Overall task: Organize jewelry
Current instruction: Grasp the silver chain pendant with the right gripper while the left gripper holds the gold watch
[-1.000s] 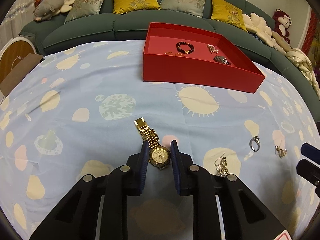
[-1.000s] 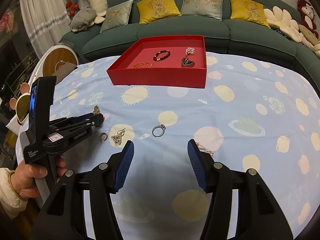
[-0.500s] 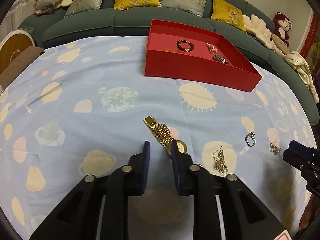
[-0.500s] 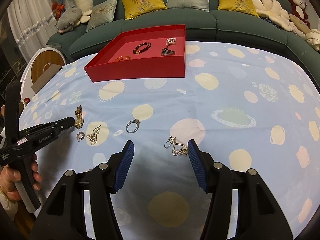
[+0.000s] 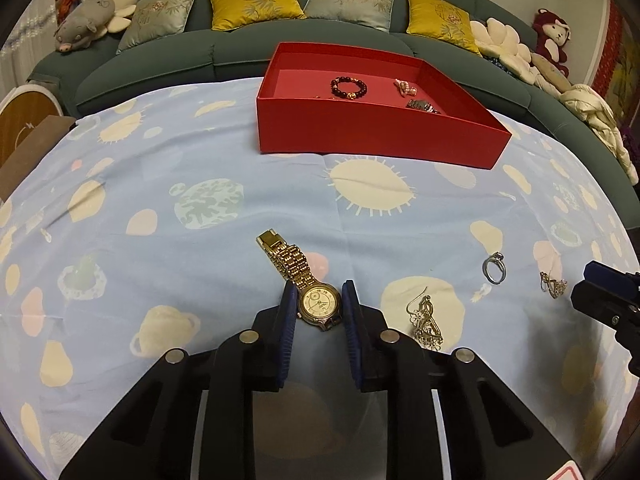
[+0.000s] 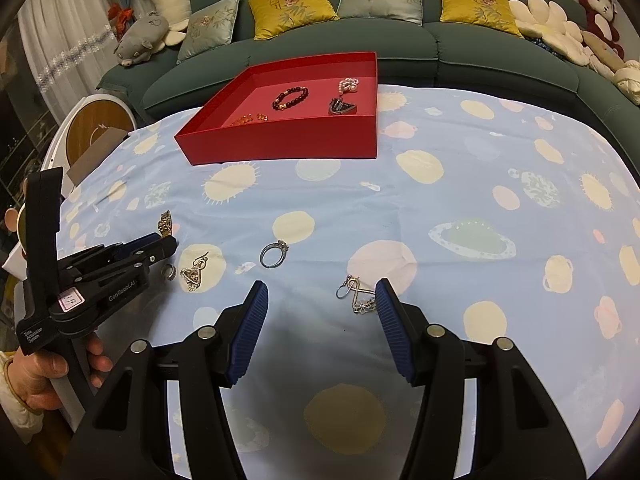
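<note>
Straddling gold watch point(image 5: 320, 305) dial | left gripper point(image 5: 319, 305) narrowly parted, contact unclear | right gripper point(image 6: 322, 300) wide, empty

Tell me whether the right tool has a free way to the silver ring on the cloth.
Probably yes. The right tool is open, and the silver ring lies ahead of it, slightly left, on bare cloth. The silver chain pendant sits by its right finger, off that line; the left tool is further left.

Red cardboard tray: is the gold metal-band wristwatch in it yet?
No. The gold metal-band wristwatch lies on the blue patterned cloth, its face between the left gripper pads, well short of the red cardboard tray.
</note>
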A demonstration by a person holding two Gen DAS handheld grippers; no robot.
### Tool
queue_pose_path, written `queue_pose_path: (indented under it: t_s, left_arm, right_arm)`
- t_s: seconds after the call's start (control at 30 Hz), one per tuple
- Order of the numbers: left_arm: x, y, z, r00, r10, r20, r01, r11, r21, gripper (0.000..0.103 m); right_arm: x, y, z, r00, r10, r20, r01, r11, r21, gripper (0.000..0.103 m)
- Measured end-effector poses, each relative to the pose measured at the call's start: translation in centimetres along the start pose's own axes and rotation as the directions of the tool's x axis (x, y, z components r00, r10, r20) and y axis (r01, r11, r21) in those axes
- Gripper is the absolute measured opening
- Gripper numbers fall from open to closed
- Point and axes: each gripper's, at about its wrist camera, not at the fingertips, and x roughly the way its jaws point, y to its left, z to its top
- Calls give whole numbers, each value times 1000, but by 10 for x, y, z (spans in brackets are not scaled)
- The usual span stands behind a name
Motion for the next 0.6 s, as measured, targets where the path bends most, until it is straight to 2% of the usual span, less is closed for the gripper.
queue_pose_path:
  t_s: [0.2, 0.6]
  left_arm:
    - [-8, 1, -3, 1000, -26, -1, 26, 1000, 9, 20]
    - [-38, 14, 7, 995, -81, 58, 83, 996, -30, 20]
  right_arm:
    - [1, 0, 0, 1000, -3, 0, 3, 1000, -4, 54]
    - [29, -11, -4, 997, -59, -48, 58, 998, -11, 53]
